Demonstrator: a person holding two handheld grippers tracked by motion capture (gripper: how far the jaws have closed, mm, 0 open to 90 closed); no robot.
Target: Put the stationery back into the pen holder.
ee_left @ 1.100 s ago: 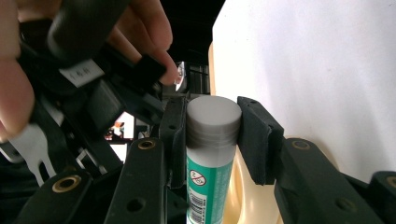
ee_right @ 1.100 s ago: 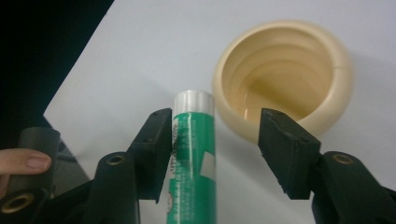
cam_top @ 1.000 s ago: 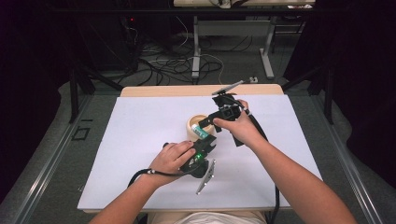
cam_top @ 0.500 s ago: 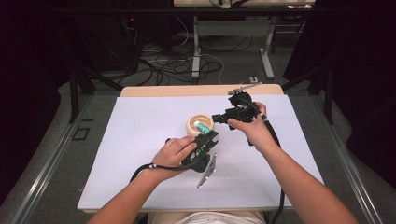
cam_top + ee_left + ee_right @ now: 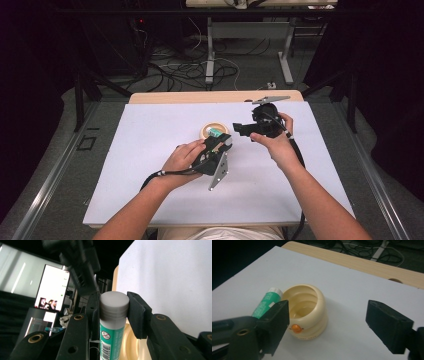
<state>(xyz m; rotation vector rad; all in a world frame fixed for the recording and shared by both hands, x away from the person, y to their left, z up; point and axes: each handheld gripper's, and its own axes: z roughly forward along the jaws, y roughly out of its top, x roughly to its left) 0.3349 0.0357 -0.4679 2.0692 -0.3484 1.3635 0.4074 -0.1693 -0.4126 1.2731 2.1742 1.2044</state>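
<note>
Now the right gripper (image 5: 239,130) has drawn back toward 3 o'clock, its jaws just opening, nothing between them; the left gripper (image 5: 223,140) grasps the glue stick (image 5: 113,315) beside the cream holder (image 5: 308,312), whose orange dot the right gripper view reveals

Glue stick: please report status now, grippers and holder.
Left gripper shut on glue stick. Right gripper empty, jaws just opening. Yellow holder empty, path clear.

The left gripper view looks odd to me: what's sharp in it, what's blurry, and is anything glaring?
In the left gripper view the glue stick clamped in the left gripper is fairly sharp; the dark shapes above it are smeared, and a bright screen behind glares white. The high view is evenly lit on the white table, dark around it.
</note>
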